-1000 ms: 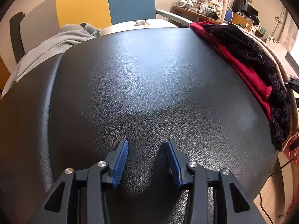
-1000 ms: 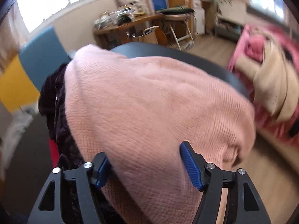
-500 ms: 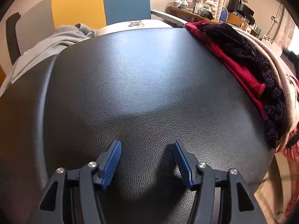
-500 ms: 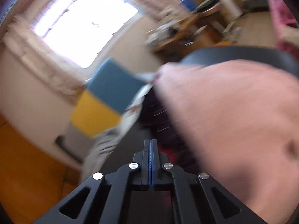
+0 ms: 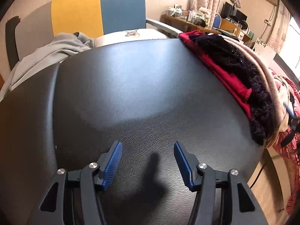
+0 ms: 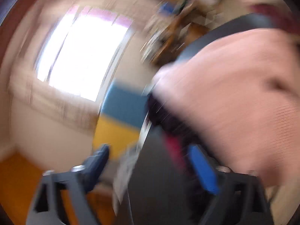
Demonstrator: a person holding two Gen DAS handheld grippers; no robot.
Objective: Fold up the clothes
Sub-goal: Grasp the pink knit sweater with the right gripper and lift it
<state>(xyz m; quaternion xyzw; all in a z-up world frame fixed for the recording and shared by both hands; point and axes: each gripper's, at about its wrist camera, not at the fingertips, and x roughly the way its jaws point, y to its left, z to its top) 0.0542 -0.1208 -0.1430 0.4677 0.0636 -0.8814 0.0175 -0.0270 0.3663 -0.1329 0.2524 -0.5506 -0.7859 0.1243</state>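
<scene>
No readable writing or labels anywhere in view. The tabletop is black, grained like leather, with a rounded edge and a soft sheen. Along its right side lies the pile of clothes: a red garment at the bottom, a dark fuzzy knit over it, and a pale pink ribbed sweater on top. A grey garment slumps off the far left corner. The left tool hovers over bare tabletop, blue ridged pads spread wide, nothing between them. The right wrist view is badly smeared, but the right tool has just been opening, jaws now wide apart, its right pad close by the pile's edge, gripping nothing that I can make out.
</scene>
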